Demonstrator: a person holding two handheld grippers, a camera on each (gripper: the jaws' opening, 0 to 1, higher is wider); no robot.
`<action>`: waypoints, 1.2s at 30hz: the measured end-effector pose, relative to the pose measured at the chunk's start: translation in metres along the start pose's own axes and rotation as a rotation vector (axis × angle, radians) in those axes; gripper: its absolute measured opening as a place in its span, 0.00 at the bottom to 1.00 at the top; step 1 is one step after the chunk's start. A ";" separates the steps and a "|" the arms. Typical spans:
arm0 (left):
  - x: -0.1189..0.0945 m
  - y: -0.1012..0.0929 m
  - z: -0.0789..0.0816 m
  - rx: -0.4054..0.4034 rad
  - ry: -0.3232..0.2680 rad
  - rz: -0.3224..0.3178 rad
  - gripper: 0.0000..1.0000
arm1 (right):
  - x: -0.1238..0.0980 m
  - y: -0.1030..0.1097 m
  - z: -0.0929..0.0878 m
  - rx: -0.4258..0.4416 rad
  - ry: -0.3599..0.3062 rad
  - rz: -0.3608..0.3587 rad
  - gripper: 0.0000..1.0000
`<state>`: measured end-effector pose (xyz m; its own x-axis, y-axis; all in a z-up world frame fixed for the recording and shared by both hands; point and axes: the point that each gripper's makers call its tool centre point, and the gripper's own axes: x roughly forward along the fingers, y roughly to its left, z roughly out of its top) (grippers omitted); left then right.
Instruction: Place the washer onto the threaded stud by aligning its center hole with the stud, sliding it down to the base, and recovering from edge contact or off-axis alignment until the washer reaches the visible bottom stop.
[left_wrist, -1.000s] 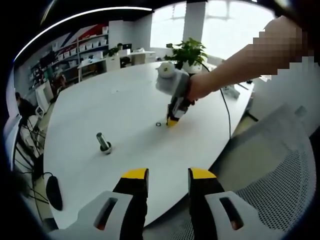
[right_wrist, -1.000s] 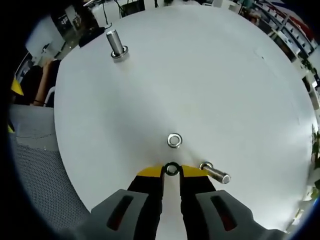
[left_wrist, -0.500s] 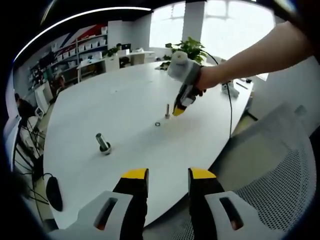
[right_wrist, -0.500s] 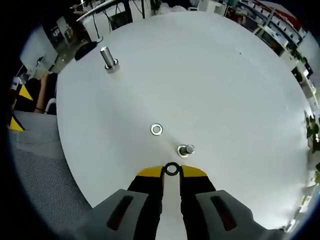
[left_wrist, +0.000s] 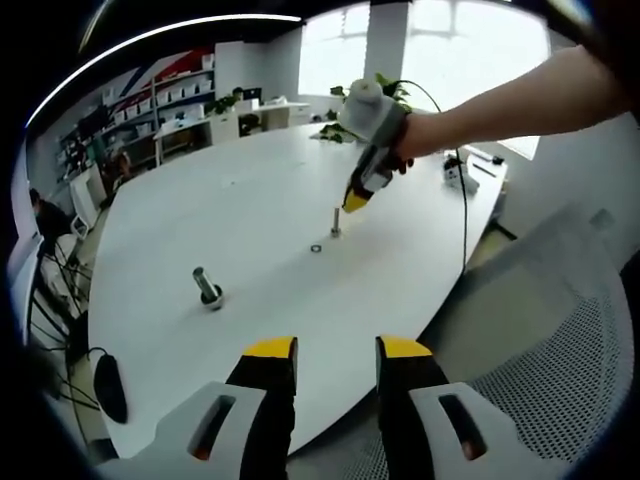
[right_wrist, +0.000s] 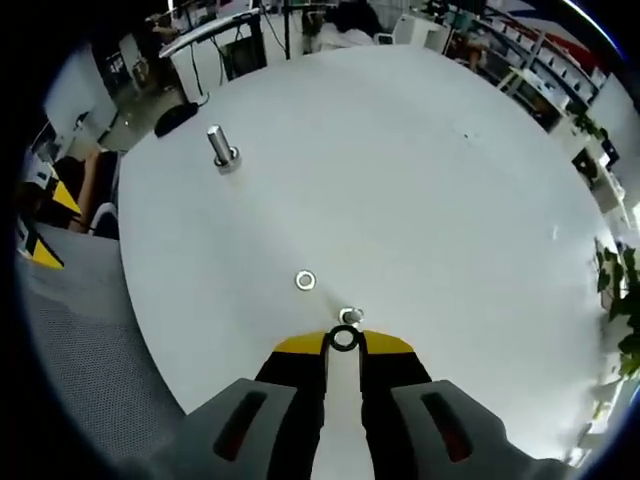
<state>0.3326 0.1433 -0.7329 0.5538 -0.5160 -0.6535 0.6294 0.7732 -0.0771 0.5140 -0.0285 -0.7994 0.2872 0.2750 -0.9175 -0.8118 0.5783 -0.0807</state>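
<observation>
My right gripper (right_wrist: 343, 343) is shut on a small dark washer (right_wrist: 344, 340), pinched edge-on between its yellow tips. It hangs just above an upright threaded stud (right_wrist: 349, 318), whose top shows right beyond the washer. In the left gripper view the same right gripper (left_wrist: 352, 201) hovers a little above that stud (left_wrist: 335, 222) on the white table (left_wrist: 240, 210). A loose washer (right_wrist: 306, 281) lies flat on the table beside the stud, also visible as washer (left_wrist: 316, 247). My left gripper (left_wrist: 335, 350) is open near the table's edge, holding nothing.
A second upright stud (left_wrist: 208, 288) stands on the table's left part, seen as stud (right_wrist: 221, 148) from the right gripper view. A black mouse (left_wrist: 108, 383) lies near the edge. A mesh chair (left_wrist: 545, 370) is at right; a plant (left_wrist: 385, 95) and cable are at the far side.
The right gripper has risen off the table with the washer and moved over the stud, which now stands upright. The left gripper has not moved.
</observation>
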 end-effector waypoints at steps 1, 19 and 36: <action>0.000 0.000 0.000 -0.001 0.000 0.000 0.29 | 0.000 -0.002 0.000 -0.008 0.000 -0.006 0.13; 0.000 -0.001 -0.001 0.002 0.007 0.001 0.29 | 0.008 -0.011 0.010 0.024 -0.013 0.004 0.13; 0.002 -0.001 -0.003 -0.010 0.017 -0.006 0.29 | 0.027 -0.010 0.001 0.015 0.044 0.024 0.13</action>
<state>0.3313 0.1433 -0.7364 0.5405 -0.5148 -0.6655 0.6277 0.7734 -0.0885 0.5305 -0.0257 -0.8232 0.2444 0.2552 -0.9355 -0.8105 0.5833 -0.0526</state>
